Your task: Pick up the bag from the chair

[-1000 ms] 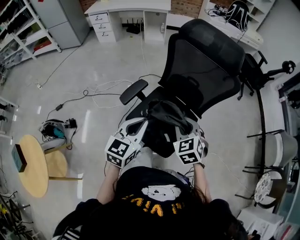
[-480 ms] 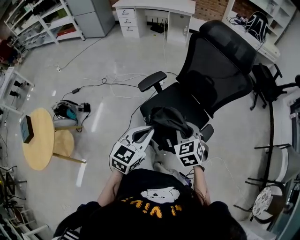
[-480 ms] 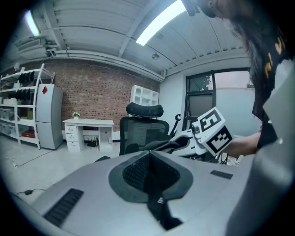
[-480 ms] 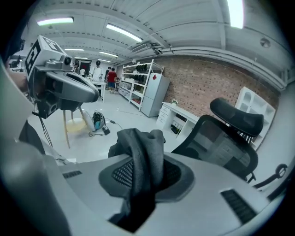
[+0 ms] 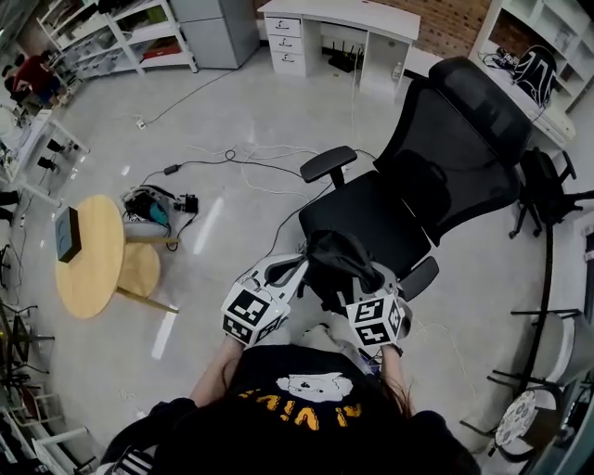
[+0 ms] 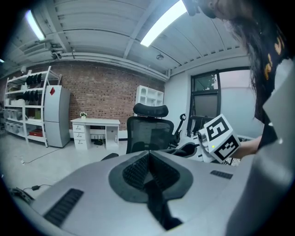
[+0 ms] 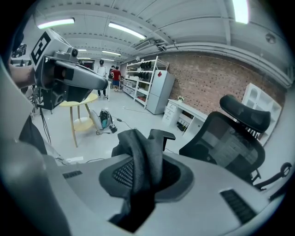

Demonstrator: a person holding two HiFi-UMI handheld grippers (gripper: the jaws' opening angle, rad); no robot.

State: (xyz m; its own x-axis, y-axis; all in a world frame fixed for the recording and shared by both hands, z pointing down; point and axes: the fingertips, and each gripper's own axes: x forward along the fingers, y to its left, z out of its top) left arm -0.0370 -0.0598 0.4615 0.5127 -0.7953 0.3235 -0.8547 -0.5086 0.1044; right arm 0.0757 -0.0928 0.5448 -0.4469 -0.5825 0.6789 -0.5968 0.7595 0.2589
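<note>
A dark grey bag point(image 5: 339, 252) hangs between my two grippers, just off the front edge of the black office chair point(image 5: 371, 215) and clear of its seat. My right gripper point(image 5: 367, 276) is shut on a thick fold of the bag point(image 7: 138, 152), which bulges up out of the jaws in the right gripper view. My left gripper point(image 5: 299, 266) meets the bag's left edge. In the left gripper view its jaws point(image 6: 148, 159) are closed, with only a thin dark strip of the bag pinched between them. The chair point(image 6: 150, 131) stands straight ahead of that gripper.
A round wooden table point(image 5: 79, 255) and a low stool point(image 5: 139, 269) stand to the left, with a small device point(image 5: 153, 206) and cables point(image 5: 241, 167) on the floor. A white desk point(image 5: 339, 23) is at the back. Another black chair point(image 5: 548, 186) and metal racks are on the right.
Both grippers have drawn back toward the person with the bag, which has come up off the seat and now hangs in front of it. The chair looks farther away.
</note>
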